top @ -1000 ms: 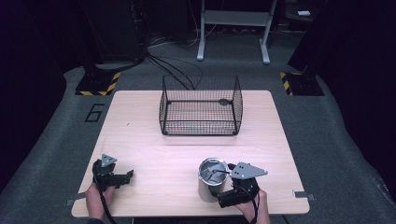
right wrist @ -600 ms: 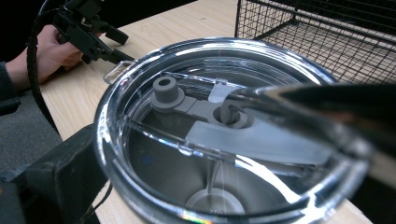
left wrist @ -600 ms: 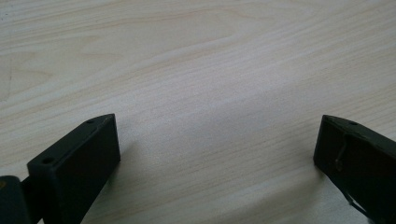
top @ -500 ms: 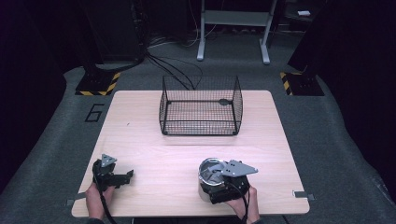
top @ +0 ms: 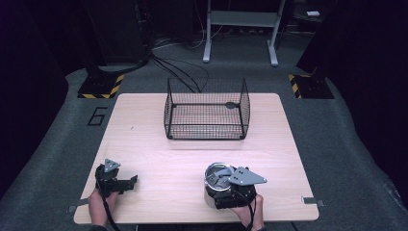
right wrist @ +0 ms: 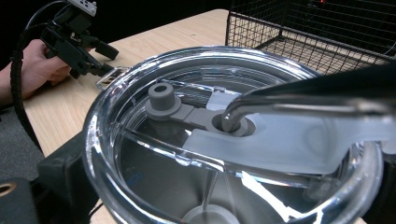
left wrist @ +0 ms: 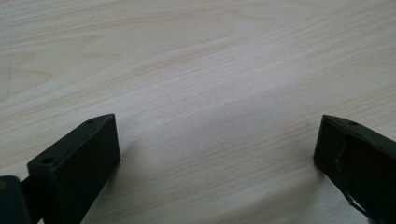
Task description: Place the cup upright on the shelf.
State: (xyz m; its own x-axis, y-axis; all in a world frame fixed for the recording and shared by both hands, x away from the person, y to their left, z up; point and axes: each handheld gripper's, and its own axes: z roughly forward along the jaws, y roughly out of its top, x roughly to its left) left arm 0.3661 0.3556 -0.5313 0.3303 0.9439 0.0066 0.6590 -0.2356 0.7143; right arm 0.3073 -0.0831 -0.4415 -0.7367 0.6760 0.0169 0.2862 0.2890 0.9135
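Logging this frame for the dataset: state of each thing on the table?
Metal tumbler: upright near the table's front edge, clear lid on.
Lid's grey plug: flipped out of its hole.
Right tool: at the tumbler, jaws on either side; closure hard to tell.
Left tool: open, low over bare wood.
Wire basket: upright, open-topped, small dark item at the back.

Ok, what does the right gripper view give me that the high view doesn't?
Right gripper view: the clear lid close up, with its grey plug. High view: the whole table, the painted 6 on the floor, the right hand-held gripper at the cup. Both: the cup, the wire basket, the left hand-held gripper.
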